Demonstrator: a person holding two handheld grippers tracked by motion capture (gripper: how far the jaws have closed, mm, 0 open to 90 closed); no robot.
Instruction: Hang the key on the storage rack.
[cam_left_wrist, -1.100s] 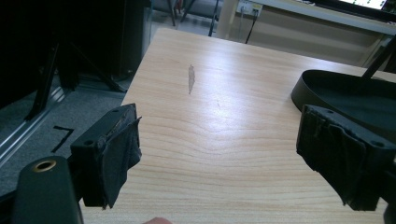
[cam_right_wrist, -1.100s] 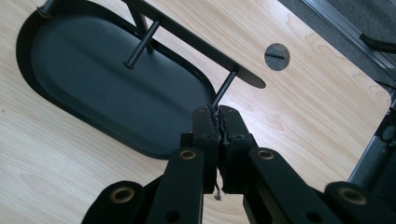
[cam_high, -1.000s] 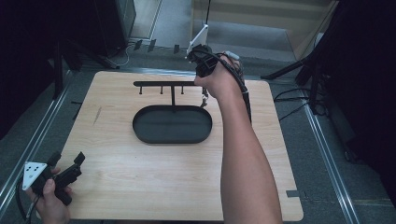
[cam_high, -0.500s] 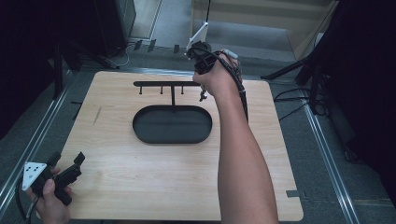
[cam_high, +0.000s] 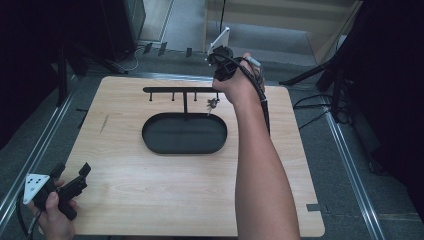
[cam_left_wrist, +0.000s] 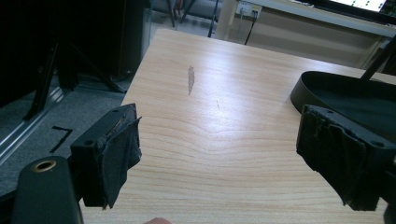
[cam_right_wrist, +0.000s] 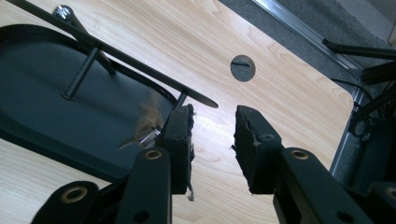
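The wooden table carries a black key rack whose oval tray forms the base, with a post rising to a horizontal hook bar across the far side. Neither has shifted over the last second.

The change is at the right end of the bar. The right hand-held gripper was lower and close to the hanging bunch a second ago; now it sits a little higher and farther back, behind the bar's end, with the forearm stretched across the table. In the right gripper view its jaws stand apart with nothing between them, the right hand-held gripper just past the tip of the bar, and the bunch is a blur beside the left jaw, over the tray's edge.

The bunch of keys hangs from the rightmost hook, apart from the gripper and above the right end of the tray. The blur suggests it is swinging. My reading is that the keys have just been released onto the hook, so the hanging step looks done and the right arm is free to draw away; the one risk is brushing the bunch on the way out.

The left hand-held gripper lies at the near left corner of the table, unchanged, jaws spread wide and empty, as the left gripper view confirms.
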